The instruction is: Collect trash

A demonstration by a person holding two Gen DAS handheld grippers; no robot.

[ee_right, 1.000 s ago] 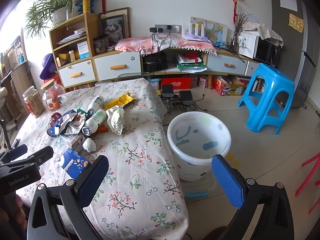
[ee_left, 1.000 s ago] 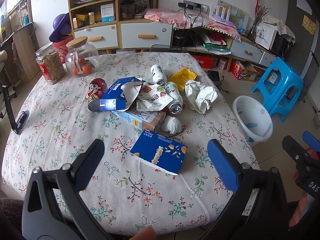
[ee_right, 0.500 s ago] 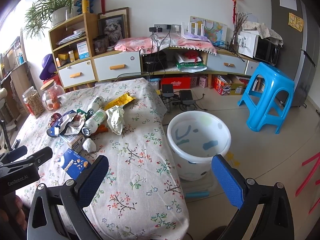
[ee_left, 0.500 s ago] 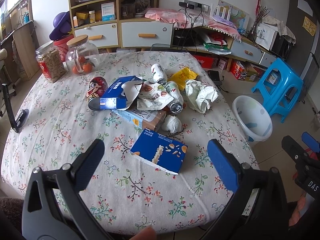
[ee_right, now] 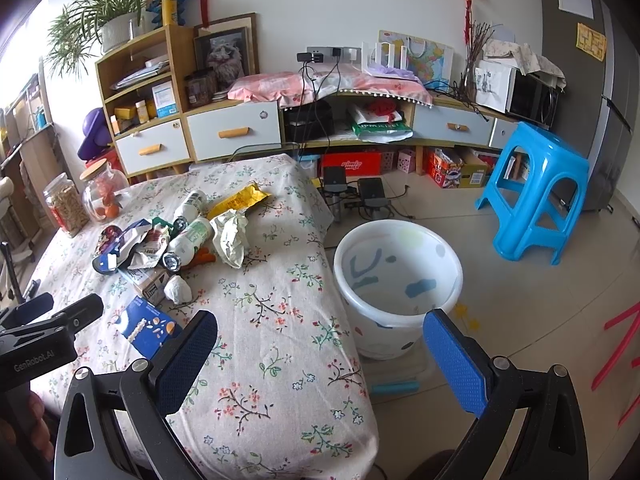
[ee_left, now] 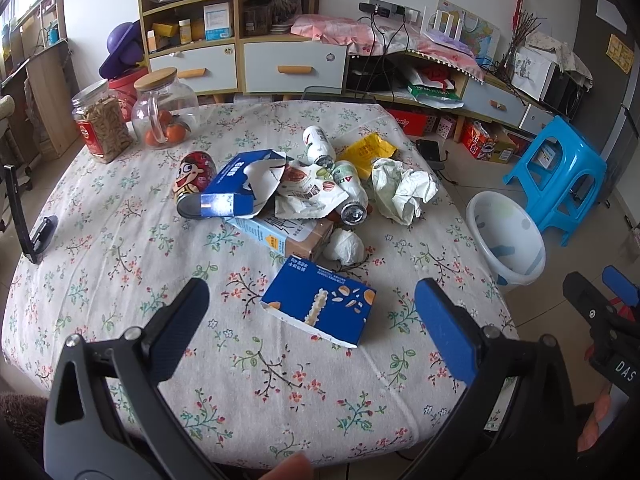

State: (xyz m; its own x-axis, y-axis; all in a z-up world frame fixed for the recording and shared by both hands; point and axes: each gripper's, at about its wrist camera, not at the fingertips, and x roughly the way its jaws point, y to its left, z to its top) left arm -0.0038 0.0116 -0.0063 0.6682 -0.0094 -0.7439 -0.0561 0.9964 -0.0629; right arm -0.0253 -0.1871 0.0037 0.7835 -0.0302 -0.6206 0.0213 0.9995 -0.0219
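2 grippers, left gripper [ee_left: 312,328] fingers apart, blue box [ee_left: 320,306] between them, right gripper [ee_right: 320,352] fingers apart, empty

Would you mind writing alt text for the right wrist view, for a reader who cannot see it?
The open right gripper hovers at the near edge of a floral-clothed table, facing an empty white plastic bin on the floor beside it. Trash is heaped on the table: crumpled paper, cans, wrappers and a blue snack box. The left gripper shows at far left.
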